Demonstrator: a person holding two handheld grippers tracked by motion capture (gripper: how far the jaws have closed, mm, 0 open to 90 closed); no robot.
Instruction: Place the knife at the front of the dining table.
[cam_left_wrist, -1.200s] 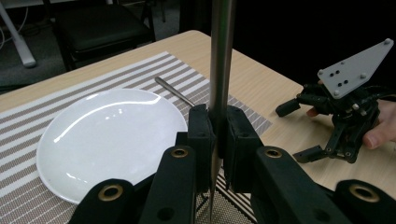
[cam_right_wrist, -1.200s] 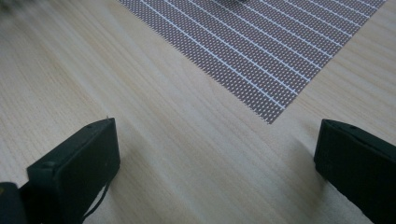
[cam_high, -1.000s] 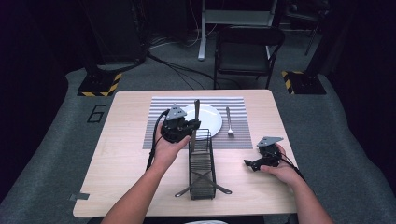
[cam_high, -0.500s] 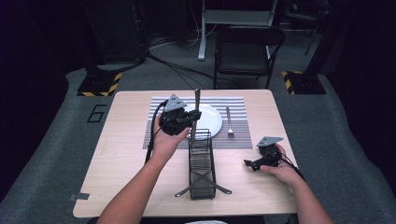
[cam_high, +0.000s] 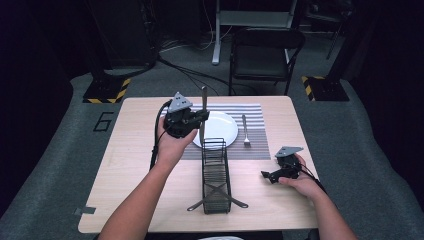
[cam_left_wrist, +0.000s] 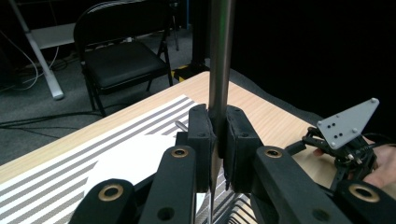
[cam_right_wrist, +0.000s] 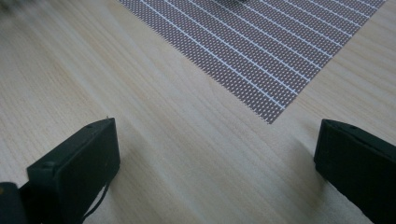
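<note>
The left gripper (cam_high: 196, 120) is clamped tight on a table knife (cam_high: 203, 107), pinching it partway along so the handle stands straight up and the blade hangs down over the near rim of the white plate (cam_high: 225, 130). Held upright like that, just above the far end of the black wire rack (cam_high: 215, 172), the knife looks ready either to be lifted clear of the slots or lowered into one. A fork (cam_high: 245, 131) lies flat on the striped placemat (cam_high: 260, 117) to the right of the plate, apart from it. The right gripper (cam_high: 272, 175) rests low on the wooden table (cam_high: 125, 165), its jaws spread wide with nothing between them, apparently parked out of the way while the other hand works.
</note>
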